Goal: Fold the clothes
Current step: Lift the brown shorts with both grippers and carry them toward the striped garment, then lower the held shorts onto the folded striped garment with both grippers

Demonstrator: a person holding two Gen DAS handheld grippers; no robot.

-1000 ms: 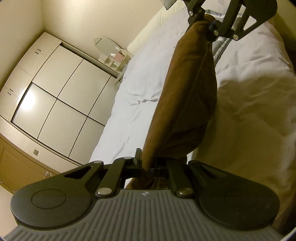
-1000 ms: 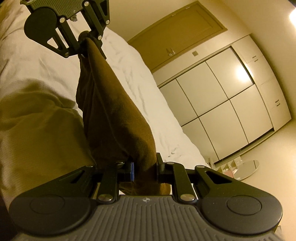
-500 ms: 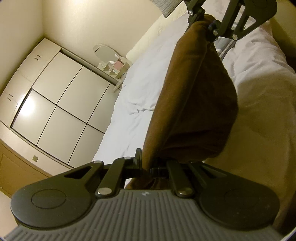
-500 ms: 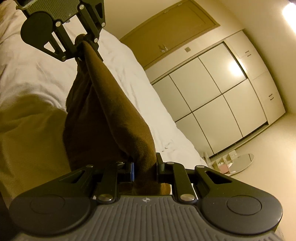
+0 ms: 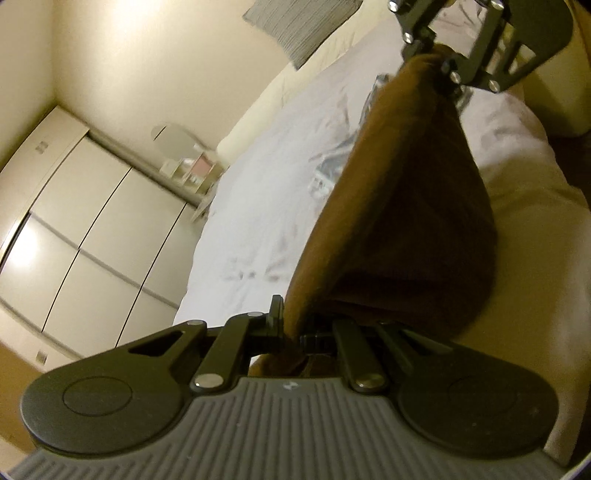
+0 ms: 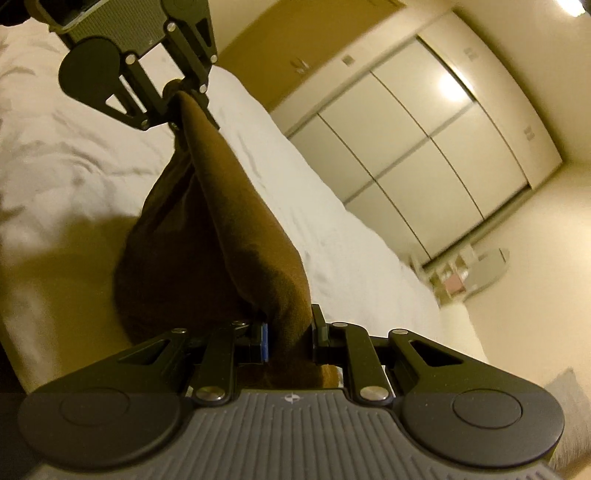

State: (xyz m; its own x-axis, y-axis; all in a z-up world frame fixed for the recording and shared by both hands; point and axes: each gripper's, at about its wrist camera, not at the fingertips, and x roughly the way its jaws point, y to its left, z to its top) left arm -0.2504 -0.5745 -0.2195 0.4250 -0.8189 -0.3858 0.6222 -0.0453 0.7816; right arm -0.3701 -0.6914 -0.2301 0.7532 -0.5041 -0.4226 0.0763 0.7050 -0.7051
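Both ends pinched tight here: the left gripper (image 5: 293, 338) at the bottom centre of its own view has its jaws clamped on one end of the dark brown fabric garment (image 5: 406, 221), and the right gripper (image 5: 441, 64), up in the top right corner of that frame, bites the other end. From the right wrist view, same story mirrored, jaws closed on the cloth at bottom centre. The garment hangs between them in a sagging pouch, held above the rumpled white bedsheet (image 5: 266, 192). Cream sliding-door wardrobe (image 6: 424, 147) fills the upper right of the right view; a grey striped pillow (image 5: 299, 26) sits at the top of the left view.
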